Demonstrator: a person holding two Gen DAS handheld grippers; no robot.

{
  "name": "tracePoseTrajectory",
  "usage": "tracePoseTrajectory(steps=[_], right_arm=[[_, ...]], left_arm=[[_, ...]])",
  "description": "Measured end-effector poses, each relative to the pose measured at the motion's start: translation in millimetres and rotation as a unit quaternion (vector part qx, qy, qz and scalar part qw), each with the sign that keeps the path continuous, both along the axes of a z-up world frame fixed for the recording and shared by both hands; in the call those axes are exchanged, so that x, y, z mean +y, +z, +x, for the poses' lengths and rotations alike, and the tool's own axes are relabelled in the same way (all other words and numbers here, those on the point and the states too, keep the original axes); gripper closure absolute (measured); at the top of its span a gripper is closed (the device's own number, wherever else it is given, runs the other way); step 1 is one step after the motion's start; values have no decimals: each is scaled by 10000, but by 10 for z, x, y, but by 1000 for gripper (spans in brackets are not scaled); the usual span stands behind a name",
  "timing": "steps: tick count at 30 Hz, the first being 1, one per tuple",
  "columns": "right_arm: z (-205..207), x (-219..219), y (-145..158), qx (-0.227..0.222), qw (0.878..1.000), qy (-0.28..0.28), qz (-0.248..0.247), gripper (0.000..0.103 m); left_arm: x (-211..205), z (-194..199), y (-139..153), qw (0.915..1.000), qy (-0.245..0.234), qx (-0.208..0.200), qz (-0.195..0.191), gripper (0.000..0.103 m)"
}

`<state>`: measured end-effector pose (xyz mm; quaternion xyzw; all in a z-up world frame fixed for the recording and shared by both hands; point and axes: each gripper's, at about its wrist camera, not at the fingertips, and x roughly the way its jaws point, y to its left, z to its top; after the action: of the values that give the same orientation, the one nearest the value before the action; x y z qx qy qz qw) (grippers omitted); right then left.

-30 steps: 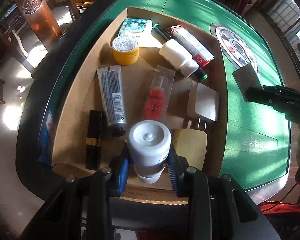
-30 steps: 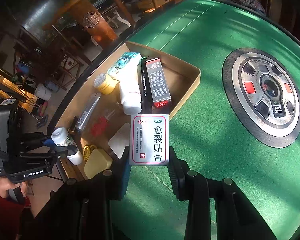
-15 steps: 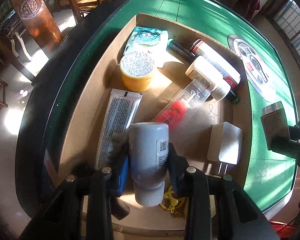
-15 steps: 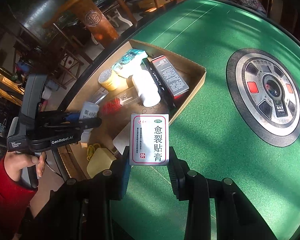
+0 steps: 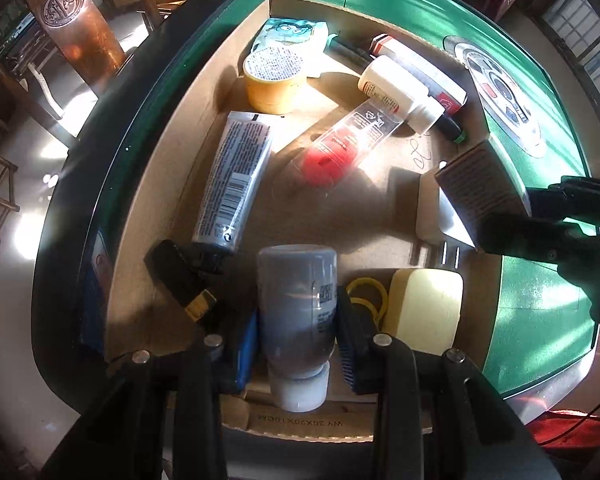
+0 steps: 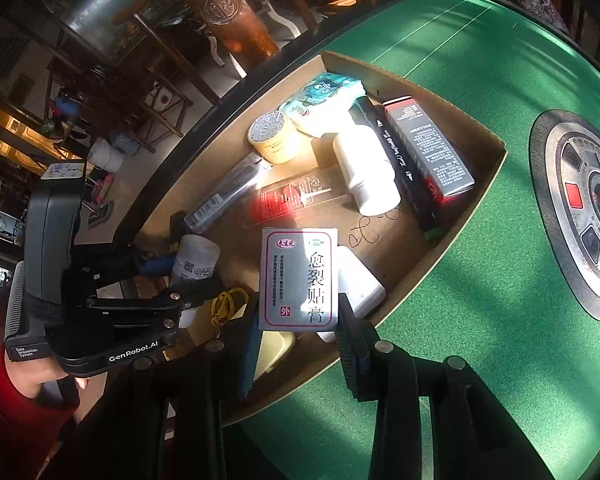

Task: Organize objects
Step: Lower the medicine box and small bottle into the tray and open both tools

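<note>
The left gripper (image 5: 296,316), jaws pinching a rigid, smooth grey bottle (image 5: 298,304) at mid-body above the cardboard box (image 6: 496,160) near end, and the right gripper (image 6: 298,336), jaws pinching a light, crushable ointment carton (image 6: 299,278) by its edges, both require moderate clamping.

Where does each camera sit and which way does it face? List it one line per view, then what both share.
Left wrist: on the left gripper, looking steeply down into the cardboard box; its fingers clamp a grey bottle.
Right wrist: on the right gripper, looking down over box and green table; it grips a silver medicine box; a red sleeve shows.
Shared: box contents, and each view shows the other gripper.
</note>
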<state>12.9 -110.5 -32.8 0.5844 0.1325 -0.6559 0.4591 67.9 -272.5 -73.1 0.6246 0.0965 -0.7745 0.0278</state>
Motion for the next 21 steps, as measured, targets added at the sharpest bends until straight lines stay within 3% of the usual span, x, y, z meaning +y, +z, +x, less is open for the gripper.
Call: tracePoseTrajectory(steps=[7, 21], right_arm=[[56, -208, -162, -372, 9991, 197, -27, 65], [51, -395, -227, -141, 9993, 315, 161, 66]], left_arm=[[-10, 41, -21, 10000, -2, 35, 28, 69], [-11, 62, -13, 9999, -100, 59, 58, 69]])
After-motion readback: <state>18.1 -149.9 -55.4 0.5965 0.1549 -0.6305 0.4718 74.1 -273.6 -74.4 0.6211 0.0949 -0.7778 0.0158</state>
